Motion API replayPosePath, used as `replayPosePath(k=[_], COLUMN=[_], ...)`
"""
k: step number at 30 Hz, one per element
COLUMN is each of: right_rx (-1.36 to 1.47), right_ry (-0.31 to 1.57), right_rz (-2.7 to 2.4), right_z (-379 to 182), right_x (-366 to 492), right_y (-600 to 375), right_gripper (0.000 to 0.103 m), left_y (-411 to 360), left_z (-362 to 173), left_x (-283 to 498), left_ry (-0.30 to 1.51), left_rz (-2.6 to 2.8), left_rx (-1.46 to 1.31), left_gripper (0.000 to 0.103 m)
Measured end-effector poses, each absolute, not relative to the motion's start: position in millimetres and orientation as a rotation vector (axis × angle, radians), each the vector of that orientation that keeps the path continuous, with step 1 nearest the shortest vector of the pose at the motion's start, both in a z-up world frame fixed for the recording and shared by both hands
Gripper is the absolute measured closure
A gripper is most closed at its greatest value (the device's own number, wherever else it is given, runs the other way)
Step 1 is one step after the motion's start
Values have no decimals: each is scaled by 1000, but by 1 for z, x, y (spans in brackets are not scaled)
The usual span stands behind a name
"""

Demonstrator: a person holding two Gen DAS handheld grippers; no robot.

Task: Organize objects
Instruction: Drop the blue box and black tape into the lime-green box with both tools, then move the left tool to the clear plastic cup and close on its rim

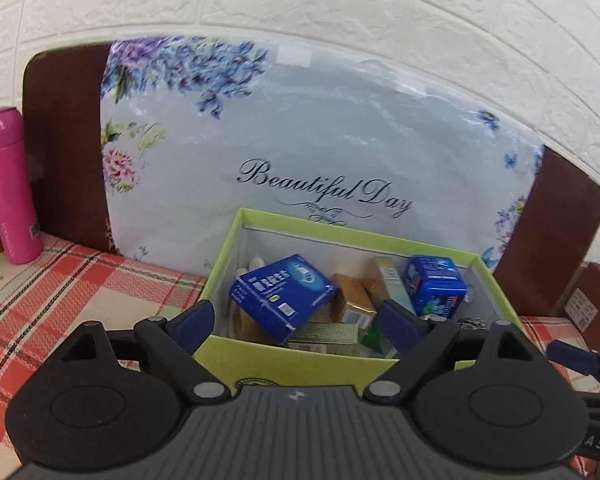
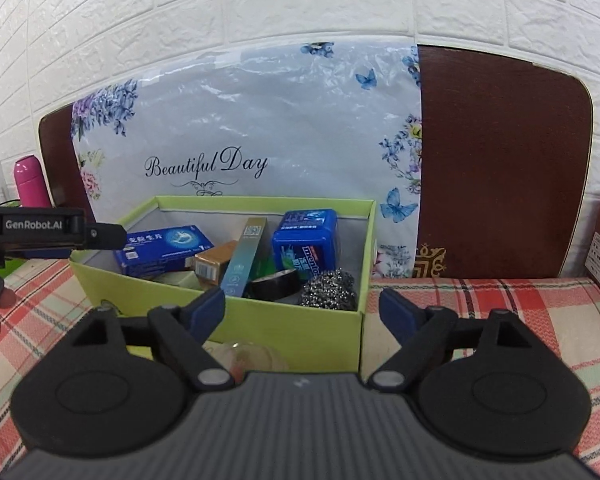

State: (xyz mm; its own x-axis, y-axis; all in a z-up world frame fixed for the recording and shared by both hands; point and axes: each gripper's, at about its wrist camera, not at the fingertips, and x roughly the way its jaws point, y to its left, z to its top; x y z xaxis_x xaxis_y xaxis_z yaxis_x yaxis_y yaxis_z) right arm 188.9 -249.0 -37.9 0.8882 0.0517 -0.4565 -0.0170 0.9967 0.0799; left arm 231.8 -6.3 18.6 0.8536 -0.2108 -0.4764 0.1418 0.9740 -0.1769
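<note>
An open lime-green cardboard box [image 1: 260, 362] sits on the red, cream and green plaid cloth [image 1: 60, 292], its far wall close against a plastic-wrapped floral pillow printed "Beautiful Day" [image 1: 324, 148]. The pillow leans on a dark brown headboard [image 2: 500, 160] under a white brick-pattern wall [image 2: 260, 8].

The left gripper [image 1: 300, 322] hangs over the box's near wall with its blue-padded fingers [image 1: 198, 320] spread wide and nothing between them. The right gripper [image 2: 302, 310] is likewise spread apart and empty, straddling the box's near right corner. Bare plaid cloth stretches to the right of the box.

Inside, a flat blue medicine carton [image 1: 280, 294] lies tilted on a tan carton [image 1: 354, 300], with a blue square tin [image 1: 436, 286] at the far right. The items beneath them are too crowded to make out from the left wrist.

Only the right wrist view shows a grey steel-wool scourer [image 2: 330, 290], a black tape roll [image 2: 274, 285] and a slim teal carton [image 2: 244, 260] standing aslant. The left wrist view shows the pink flask [image 1: 10, 184] at far left far more plainly; its frame edge cuts off a green object beside it.
</note>
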Motion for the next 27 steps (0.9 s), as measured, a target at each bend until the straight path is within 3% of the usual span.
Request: replayPosePath(k=[8, 17, 27], right_rx=[99, 50, 38], right_ry=[465, 493, 487], right_rz=[64, 68, 89], right_z=[-37, -65, -57], right_x=[162, 117, 144], right_y=[-246, -238, -226], right_gripper=[17, 17, 19], left_y=[-11, -5, -3], left_z=[21, -14, -32], left_x=[200, 154, 118], left_ry=[534, 672, 731], left_rz=[-223, -247, -280], left_rx=[-143, -220, -253], left_gripper=[10, 10, 10])
